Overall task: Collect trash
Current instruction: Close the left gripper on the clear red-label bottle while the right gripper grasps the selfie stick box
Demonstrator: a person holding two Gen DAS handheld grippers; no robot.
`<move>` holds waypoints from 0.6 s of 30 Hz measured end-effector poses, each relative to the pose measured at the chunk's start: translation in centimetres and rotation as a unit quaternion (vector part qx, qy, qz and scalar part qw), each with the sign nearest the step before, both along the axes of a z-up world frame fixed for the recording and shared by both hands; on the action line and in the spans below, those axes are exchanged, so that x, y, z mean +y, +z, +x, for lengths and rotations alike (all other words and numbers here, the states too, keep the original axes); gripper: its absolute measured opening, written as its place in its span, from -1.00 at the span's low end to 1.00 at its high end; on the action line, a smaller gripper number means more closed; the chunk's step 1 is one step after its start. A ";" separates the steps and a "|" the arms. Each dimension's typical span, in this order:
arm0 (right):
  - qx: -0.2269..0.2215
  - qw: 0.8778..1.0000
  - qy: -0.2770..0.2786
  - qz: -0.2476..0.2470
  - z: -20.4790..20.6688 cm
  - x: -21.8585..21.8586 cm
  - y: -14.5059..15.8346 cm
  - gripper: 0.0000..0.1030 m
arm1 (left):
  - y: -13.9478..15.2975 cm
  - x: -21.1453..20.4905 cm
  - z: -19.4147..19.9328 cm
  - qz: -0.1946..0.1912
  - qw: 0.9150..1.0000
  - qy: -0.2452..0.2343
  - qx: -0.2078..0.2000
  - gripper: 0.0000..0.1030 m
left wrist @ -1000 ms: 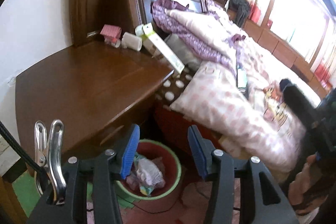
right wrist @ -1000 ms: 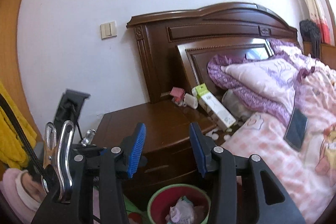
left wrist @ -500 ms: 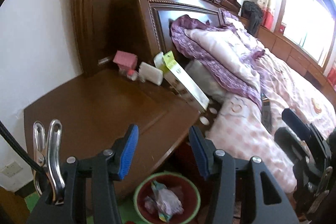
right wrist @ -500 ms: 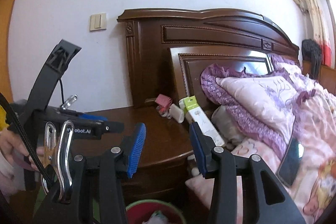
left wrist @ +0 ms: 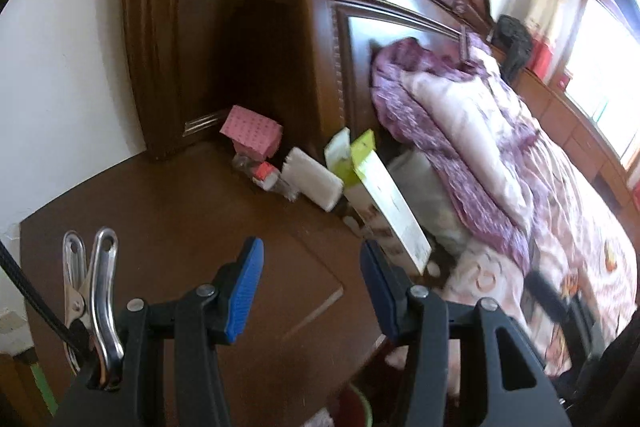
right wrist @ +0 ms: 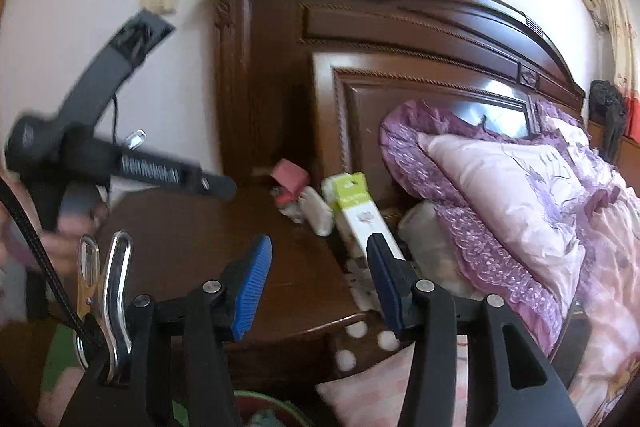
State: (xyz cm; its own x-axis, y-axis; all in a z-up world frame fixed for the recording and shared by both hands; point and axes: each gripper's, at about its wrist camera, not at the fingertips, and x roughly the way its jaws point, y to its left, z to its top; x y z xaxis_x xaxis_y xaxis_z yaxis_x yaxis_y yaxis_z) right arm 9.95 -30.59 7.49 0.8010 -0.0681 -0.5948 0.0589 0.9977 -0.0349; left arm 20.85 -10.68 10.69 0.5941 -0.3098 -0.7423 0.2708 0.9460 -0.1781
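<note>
On the brown nightstand (left wrist: 160,247) (right wrist: 192,227), against the headboard, lie a pink box (left wrist: 252,135) (right wrist: 290,177), a small red-capped bottle (left wrist: 266,175), a white packet (left wrist: 314,183) (right wrist: 320,213) and a long white-and-green box (left wrist: 384,203) (right wrist: 360,211) that leans over the edge. My left gripper (left wrist: 310,267) hovers open above the nightstand, short of these items, with nothing between its jaws. My right gripper (right wrist: 318,255) has its jaws opening, also empty, near the nightstand's right front corner. The red bin (left wrist: 356,407) (right wrist: 260,411) with trash peeks in at the bottom.
A bed with a pink quilt (left wrist: 580,227) and a purple blanket (right wrist: 460,211) lies right of the nightstand. Small white round pieces (right wrist: 356,331) lie by the nightstand's edge. In the right wrist view a hand (right wrist: 64,227) holds the left tool (right wrist: 160,171) over the nightstand's left side.
Both grippers have moved in toward the nightstand items, which look larger. The bin has slid to the bottom edge of both views. The right jaws stand slightly wider.
</note>
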 end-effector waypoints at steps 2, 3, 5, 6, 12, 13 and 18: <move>0.001 1.000 -0.007 0.002 0.9 -0.9 -1.0 -0.01 | -0.4 0.1 1.6 -0.001 1.000 0.016 0.003 0.03; 0.003 1.000 -0.009 0.003 1.5 -1.4 -1.6 -0.01 | -0.8 0.1 2.8 -0.002 1.000 0.027 0.007 0.03; 0.006 1.000 -0.006 0.001 2.5 -2.2 -2.5 -0.01 | -1.5 0.2 4.6 -0.003 0.999 0.043 0.014 0.03; 0.009 1.000 -0.003 -0.003 3.2 -2.6 -2.9 -0.01 | -2.0 0.1 5.6 -0.003 0.999 0.051 0.019 0.03; 0.013 1.000 -0.004 -0.019 5.9 -4.4 -5.0 0.10 | -5.5 -1.3 10.6 0.030 0.995 0.091 0.035 0.03; 0.019 1.000 -0.007 -0.017 6.4 -4.9 -5.7 0.12 | -6.0 -1.6 11.2 0.035 0.994 0.095 0.036 0.03; 0.067 0.997 -0.017 -0.015 8.3 -6.8 -8.3 0.12 | -7.9 -3.0 14.3 0.047 0.992 0.106 0.040 0.03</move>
State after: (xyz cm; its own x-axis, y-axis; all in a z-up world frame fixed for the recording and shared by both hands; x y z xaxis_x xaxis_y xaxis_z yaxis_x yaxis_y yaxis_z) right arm 18.26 -37.38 -0.81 0.7115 -0.1135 -0.6934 0.0854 0.9935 -0.0751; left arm 35.18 -13.67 2.80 0.5756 -0.1112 -0.8101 0.0531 0.9937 -0.0986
